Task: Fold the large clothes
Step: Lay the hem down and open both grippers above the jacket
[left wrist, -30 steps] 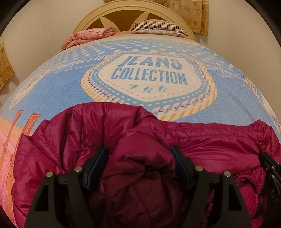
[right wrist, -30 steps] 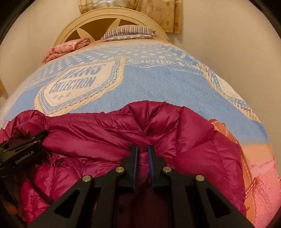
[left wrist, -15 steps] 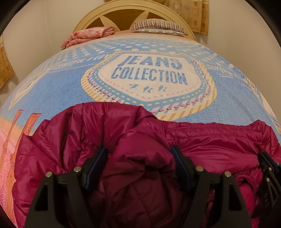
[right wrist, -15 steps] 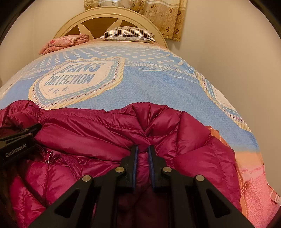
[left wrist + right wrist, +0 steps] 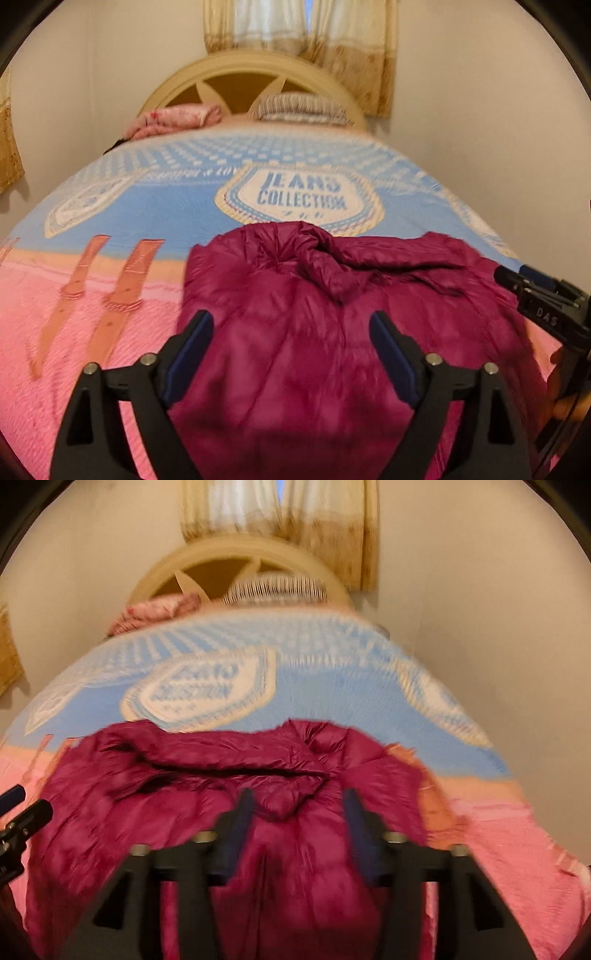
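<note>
The puffy magenta quilted down jacket lies in a rumpled heap on the pink near end of the printed blue and pink bedspread, just short of the white "JEANS COLLECTION" badge, which serves here as the landmark. The jacket's long axis runs crosswise, parallel to the badge's lettering, with a bunched ridge along the edge nearest the badge.

The left gripper is above the jacket's end that lies directly below the badge; its jaws are opening, wide apart, with fabric seen between them but not pressed. The right gripper is above the other end, off to the side of the badge; its jaws are opening too, and the pads stand clear of the puckered fold below. Each is about equally near its own end. Judging by this, the next grasp would be downward and forward, toward the badge-side ridge.
</note>
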A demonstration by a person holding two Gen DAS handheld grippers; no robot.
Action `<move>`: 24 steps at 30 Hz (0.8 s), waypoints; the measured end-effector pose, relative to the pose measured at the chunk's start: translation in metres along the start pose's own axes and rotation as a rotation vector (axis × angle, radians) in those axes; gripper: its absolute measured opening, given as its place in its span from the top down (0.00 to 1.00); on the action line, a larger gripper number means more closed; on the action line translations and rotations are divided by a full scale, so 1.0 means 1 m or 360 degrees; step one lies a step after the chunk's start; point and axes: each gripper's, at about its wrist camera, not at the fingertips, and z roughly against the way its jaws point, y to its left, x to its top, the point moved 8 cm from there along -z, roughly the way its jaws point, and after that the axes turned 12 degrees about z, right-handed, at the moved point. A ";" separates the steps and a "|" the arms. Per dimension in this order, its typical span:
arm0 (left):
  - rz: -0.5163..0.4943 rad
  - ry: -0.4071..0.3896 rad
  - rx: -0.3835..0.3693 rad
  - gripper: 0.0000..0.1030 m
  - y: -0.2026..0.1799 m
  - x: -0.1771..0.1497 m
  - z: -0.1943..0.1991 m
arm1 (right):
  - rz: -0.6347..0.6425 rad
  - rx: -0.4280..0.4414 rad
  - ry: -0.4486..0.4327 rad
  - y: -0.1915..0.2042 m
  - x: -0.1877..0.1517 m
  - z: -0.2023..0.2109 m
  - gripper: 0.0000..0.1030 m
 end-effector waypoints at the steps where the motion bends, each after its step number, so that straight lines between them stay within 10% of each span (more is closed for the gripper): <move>1: -0.0013 -0.0019 -0.0026 0.10 0.004 -0.007 0.014 | 0.0025 -0.0019 -0.0031 0.001 -0.003 0.017 0.37; 24: -0.0211 0.0055 -0.0032 0.10 0.079 -0.161 0.144 | -0.0026 -0.0030 0.0014 -0.038 -0.186 0.237 0.37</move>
